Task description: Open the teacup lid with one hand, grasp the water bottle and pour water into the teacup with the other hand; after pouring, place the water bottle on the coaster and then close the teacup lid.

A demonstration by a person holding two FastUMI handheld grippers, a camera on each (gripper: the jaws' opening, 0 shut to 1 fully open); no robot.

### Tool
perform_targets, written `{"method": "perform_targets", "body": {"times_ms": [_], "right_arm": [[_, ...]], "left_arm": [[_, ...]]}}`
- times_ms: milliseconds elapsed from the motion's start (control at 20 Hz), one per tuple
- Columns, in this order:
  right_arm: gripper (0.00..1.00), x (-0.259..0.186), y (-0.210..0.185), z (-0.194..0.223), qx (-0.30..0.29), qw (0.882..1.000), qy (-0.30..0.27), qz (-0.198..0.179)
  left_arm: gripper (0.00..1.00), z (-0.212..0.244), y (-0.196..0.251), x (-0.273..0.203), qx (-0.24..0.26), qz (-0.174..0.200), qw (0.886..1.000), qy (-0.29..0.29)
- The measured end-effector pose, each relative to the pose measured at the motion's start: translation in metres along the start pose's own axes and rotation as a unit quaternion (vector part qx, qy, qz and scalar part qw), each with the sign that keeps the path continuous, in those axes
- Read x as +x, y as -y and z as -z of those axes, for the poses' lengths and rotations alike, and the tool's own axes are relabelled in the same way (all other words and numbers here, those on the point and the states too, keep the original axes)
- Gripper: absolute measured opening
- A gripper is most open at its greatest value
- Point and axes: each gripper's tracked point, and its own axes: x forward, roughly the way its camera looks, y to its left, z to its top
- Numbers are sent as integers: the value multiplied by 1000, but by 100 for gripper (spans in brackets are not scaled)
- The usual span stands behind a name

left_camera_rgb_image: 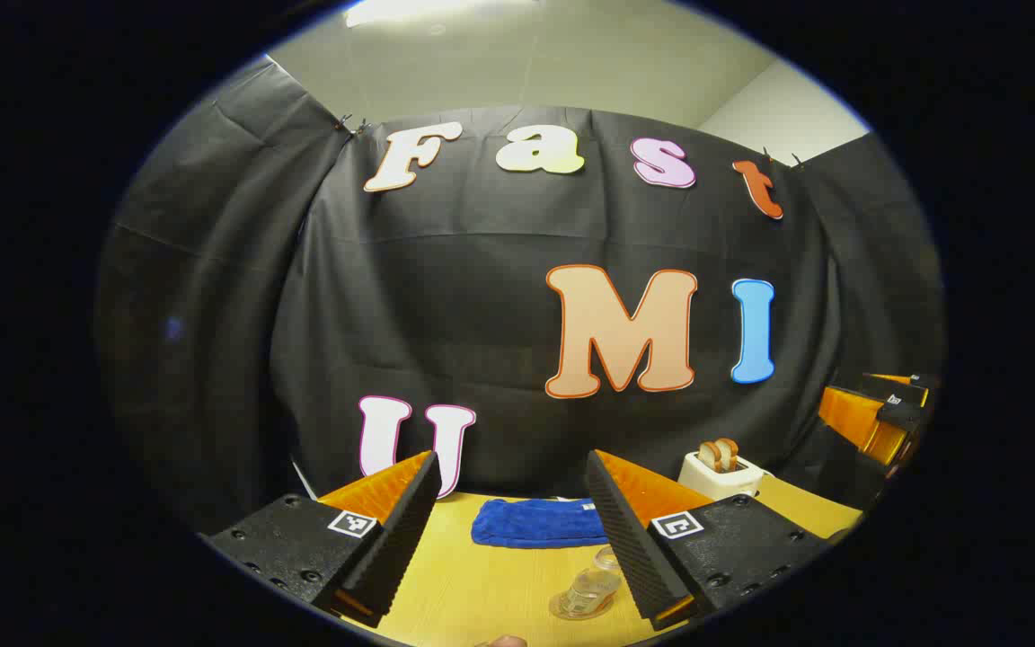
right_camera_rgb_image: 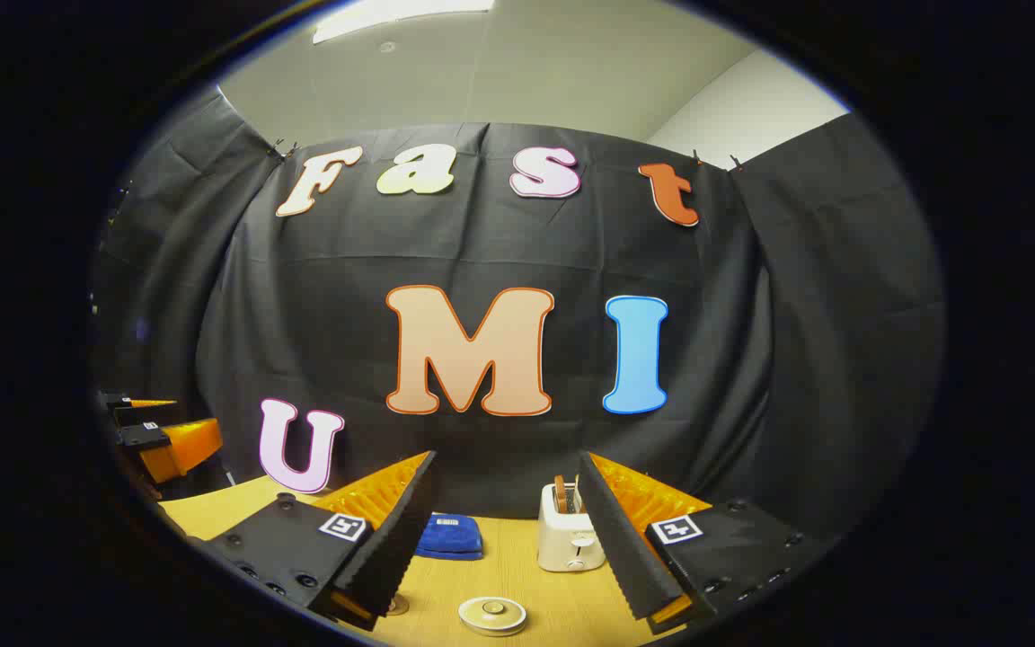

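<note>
We hold our left gripper (left_camera_rgb_image: 513, 512) and right gripper (right_camera_rgb_image: 504, 521) raised and level, side by side, jaws spread wide, gripping nothing.

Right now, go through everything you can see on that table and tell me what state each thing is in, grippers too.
Left gripper: open, holding nothing.
Right gripper: open, holding nothing.
Glass teacup: on the table, seems empty.
Round lid: lying flat on the table.
Toaster: upright, bread slices standing in its slots.
Blue cloth: folded, lying flat.
</note>
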Motion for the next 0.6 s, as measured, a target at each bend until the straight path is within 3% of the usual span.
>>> {"method": "perform_targets", "body": {"times_ms": [100,600], "right_arm": [[98,1,-2,3,2,1000,-6,-4],[98,2,-13,10,-8,999,-10,-35]], "left_arm": [[95,1,-2,1,6,-4,1000,-1],[95,-3,-6,1,3,-17,1000,10]]}}
